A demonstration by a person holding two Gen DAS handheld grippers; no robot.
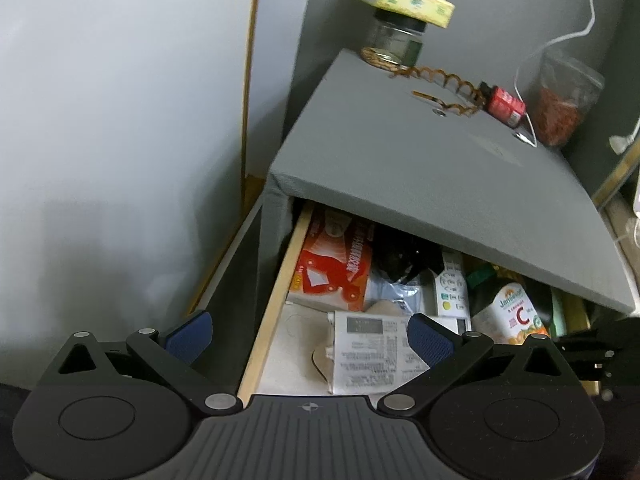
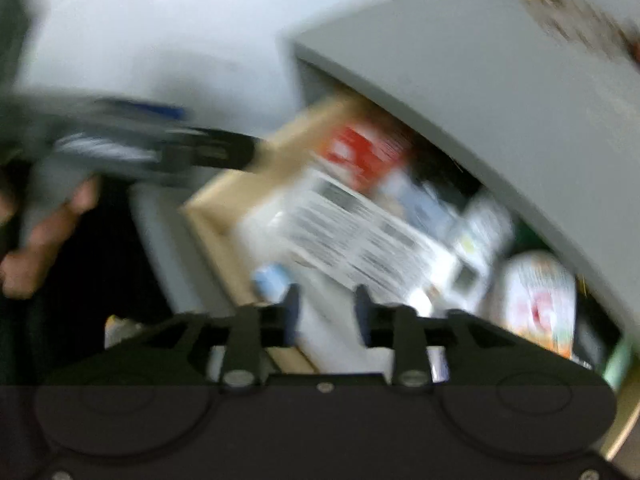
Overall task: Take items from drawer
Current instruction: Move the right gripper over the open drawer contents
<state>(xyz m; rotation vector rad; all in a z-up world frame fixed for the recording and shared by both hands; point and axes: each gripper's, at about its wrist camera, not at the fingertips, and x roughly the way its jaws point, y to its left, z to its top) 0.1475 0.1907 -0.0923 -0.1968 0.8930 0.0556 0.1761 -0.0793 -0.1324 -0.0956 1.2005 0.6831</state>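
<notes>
Box left of bottle in drawer.

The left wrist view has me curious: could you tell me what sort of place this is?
Probably a bedroom or similar home corner: a grey fabric-covered nightstand against the wall, its open drawer crammed with a vitamin C bottle and medicine boxes, and a white charging cable trailing across its top.

drawer: pulled open, full | white printed box: flat, front | vitamin C bottle: on side, right
</notes>
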